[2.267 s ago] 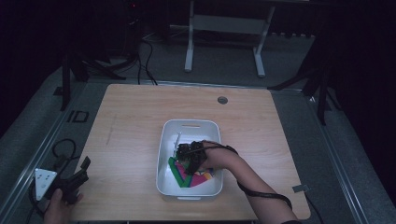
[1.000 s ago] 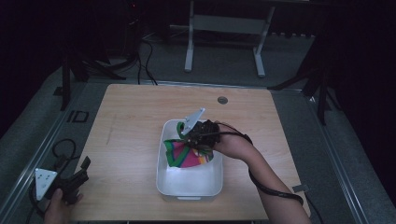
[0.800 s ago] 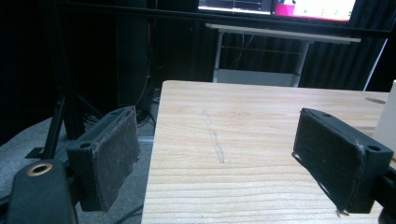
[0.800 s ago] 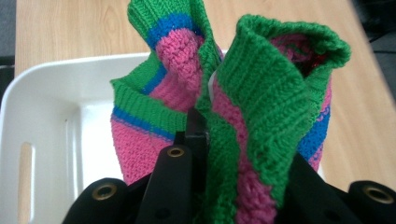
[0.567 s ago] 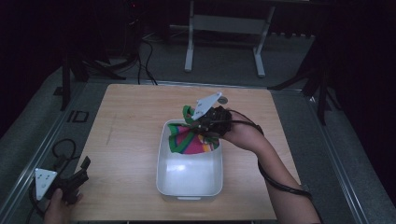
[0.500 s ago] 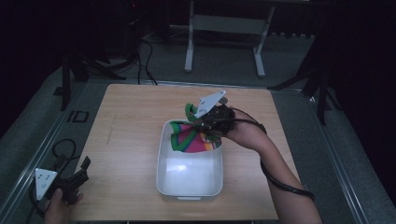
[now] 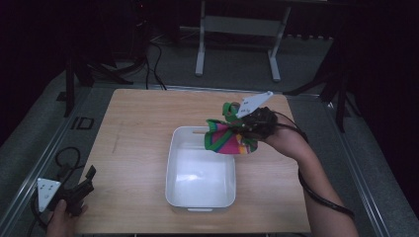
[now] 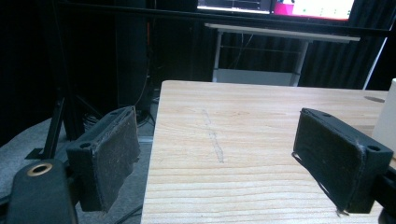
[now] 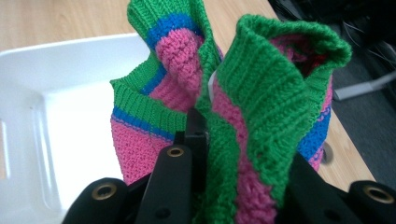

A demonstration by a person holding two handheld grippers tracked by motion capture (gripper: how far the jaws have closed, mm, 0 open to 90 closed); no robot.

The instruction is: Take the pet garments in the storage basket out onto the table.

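Note:
A knitted cloth (image 7: 228, 139) striped green, pink and blue hangs above the far right corner of the white tub (image 7: 174, 170). My right gripper (image 7: 240, 127) is shut on it, lifted off the table. In the right gripper view the knit (image 9: 243, 107) bunches up between the black jaws, with the tub (image 9: 60, 79) below and to the left. My left gripper (image 7: 79, 187) rests at the near left corner of the table, held by a hand. Its jaws stand wide apart in the left gripper view (image 8: 219, 163) with nothing between the pads (image 8: 341, 163).
The wooden table (image 7: 138, 123) has a small round grommet near its far edge, hidden behind the right gripper. A metal stand (image 7: 237, 29) sits on the floor beyond the table. Cables lie on the floor at the left.
My right gripper has lifted the knitted cloth out of the tub and carried it up toward the far right. The tub now looks empty. The left gripper has stayed put.

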